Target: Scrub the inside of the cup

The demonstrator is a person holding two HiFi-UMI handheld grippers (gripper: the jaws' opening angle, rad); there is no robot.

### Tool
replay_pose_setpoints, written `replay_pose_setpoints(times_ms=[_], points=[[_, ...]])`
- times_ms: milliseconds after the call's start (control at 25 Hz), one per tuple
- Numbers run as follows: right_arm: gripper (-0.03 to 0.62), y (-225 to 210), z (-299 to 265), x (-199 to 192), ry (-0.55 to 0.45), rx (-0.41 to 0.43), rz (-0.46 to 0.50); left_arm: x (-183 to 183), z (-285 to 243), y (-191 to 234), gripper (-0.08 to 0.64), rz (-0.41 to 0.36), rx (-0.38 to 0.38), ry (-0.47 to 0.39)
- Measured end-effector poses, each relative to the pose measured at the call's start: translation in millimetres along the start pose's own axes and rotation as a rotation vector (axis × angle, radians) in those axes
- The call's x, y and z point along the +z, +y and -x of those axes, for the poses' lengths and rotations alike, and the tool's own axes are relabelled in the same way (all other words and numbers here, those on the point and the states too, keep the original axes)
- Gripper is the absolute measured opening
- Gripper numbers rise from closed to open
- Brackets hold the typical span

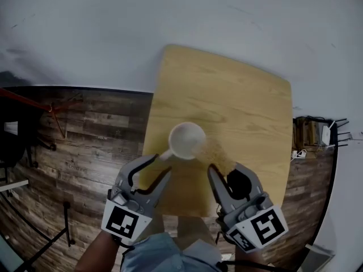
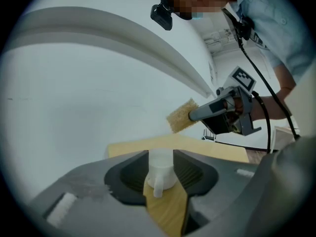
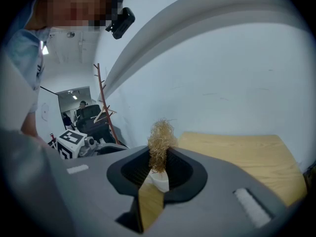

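A white cup point(image 1: 186, 140) stands upright on the light wooden table point(image 1: 244, 101), its handle point(image 1: 165, 154) pointing toward my left gripper point(image 1: 161, 164). That gripper is open, its fingertips on either side of the handle, not pressing on it. In the left gripper view the cup point(image 2: 160, 168) shows in the gap between the jaws, handle nearest. My right gripper point(image 1: 222, 168) is shut on a tan fibrous scrubber point(image 1: 217, 153), held just right of the cup's rim and above the table. In the right gripper view the scrubber point(image 3: 160, 147) sticks up from the jaws with the cup point(image 3: 159, 180) below it.
The table is small; its near edge runs just under both grippers and its left edge close to the cup. Dark plank floor point(image 1: 85, 146) lies to the left with a red coat stand point(image 1: 54, 111). A crate of items point(image 1: 309, 132) sits at the right.
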State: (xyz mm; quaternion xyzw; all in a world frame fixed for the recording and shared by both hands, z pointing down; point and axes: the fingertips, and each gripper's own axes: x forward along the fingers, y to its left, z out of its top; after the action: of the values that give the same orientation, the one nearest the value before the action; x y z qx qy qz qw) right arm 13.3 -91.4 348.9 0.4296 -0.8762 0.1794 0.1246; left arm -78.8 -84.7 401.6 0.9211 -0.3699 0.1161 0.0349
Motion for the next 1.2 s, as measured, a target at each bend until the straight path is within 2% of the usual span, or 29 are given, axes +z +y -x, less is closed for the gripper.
replay_pose_setpoints(times_ms=[160,320,760,840,920,1200], points=[[0.078,-6,3,-13,0.020,0.006,-0.011,-27,-10,0,0.222,0.003,-0.025,0.029],[0.078,-8,3,-23,0.037,0.012,-0.015,-42,-23,-3,0.227,-0.024,-0.059,0.033],[0.078,-15,6,-31,0.049,0.017,-0.027,-62,-39,-6,0.223,-0.041,-0.038,0.094],[0.078,-16,7,-32,0.047,0.016,-0.029,-62,-40,-5,0.201,-0.043,-0.031,0.096],[0.078,-17,8,-32,0.047,0.015,-0.031,-64,-39,-1,0.116,-0.034,-0.014,0.105],[0.078,-21,13,-31,0.037,0.013,-0.040,-72,-38,0,0.101,-0.033,-0.014,0.182]])
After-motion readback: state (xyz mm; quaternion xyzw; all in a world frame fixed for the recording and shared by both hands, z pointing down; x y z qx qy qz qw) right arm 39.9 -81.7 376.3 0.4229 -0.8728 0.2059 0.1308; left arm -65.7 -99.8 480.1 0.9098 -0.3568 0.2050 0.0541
